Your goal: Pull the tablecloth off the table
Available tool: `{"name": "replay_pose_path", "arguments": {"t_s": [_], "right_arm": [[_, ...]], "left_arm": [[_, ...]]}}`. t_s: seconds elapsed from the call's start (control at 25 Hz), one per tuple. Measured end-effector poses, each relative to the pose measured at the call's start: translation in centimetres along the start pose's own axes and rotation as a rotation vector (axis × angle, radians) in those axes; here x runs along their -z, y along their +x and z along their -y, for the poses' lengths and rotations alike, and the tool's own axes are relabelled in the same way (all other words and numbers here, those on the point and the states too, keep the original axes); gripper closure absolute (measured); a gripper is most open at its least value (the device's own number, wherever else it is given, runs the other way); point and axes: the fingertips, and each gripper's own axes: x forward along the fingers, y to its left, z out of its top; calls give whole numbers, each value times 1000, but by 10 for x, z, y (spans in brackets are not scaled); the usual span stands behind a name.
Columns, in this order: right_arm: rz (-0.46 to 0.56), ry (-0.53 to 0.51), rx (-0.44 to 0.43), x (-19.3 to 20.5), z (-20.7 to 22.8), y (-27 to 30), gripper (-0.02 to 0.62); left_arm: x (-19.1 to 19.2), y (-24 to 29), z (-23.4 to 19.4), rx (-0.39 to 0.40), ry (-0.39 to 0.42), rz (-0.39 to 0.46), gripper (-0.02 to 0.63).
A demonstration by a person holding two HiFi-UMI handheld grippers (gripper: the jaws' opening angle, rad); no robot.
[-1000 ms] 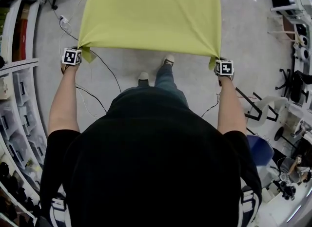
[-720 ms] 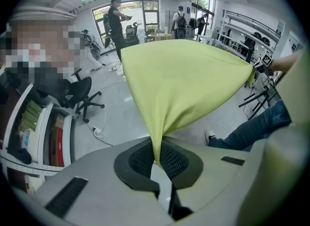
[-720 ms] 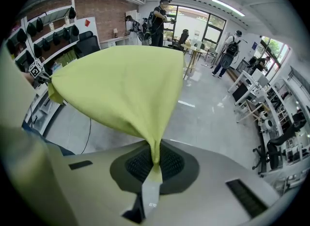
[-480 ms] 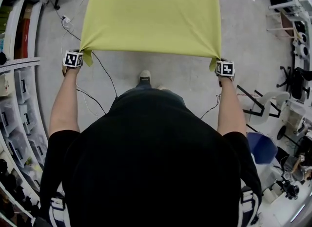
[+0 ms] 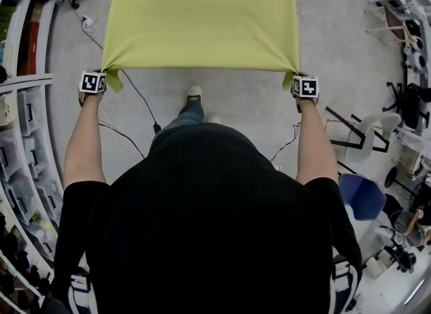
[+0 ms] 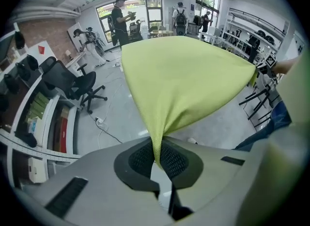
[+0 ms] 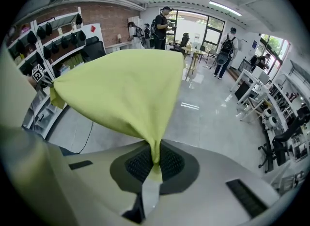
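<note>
Now the left gripper [image 6: 157,154] and right gripper [image 7: 155,159] each pinch a tablecloth [image 5: 202,16] corner tight. It hangs stretched above the floor [image 5: 256,104]; the far end is hidden, so more pulling may be left

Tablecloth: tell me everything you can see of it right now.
The tablecloth is a plain yellow-green sheet of soft, thin-looking fabric, stretched taut and nearly flat above the grey floor. Its two near corners are bunched and pinched, one in the shut left gripper, the other in the shut right gripper, with a short tail hanging past each. What supports its far end cannot be seen.
</note>
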Motion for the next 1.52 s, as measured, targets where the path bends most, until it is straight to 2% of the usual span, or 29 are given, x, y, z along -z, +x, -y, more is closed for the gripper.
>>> {"name": "replay_pose_path", "arguments": {"t_s": [0.28, 0.68, 1.12, 1.52], "right_arm": [[78, 4, -28, 53, 15, -35, 577], [76, 1, -40, 132, 15, -72, 577], [55, 35, -34, 195, -24, -95, 577], [48, 13, 15, 255, -92, -147, 577]], "left_arm": [[44, -32, 58, -34, -48, 5, 583], [104, -65, 113, -53, -71, 5, 581], [177, -78, 125, -32, -89, 3, 581], [265, -95, 115, 22, -69, 20, 581]]}}
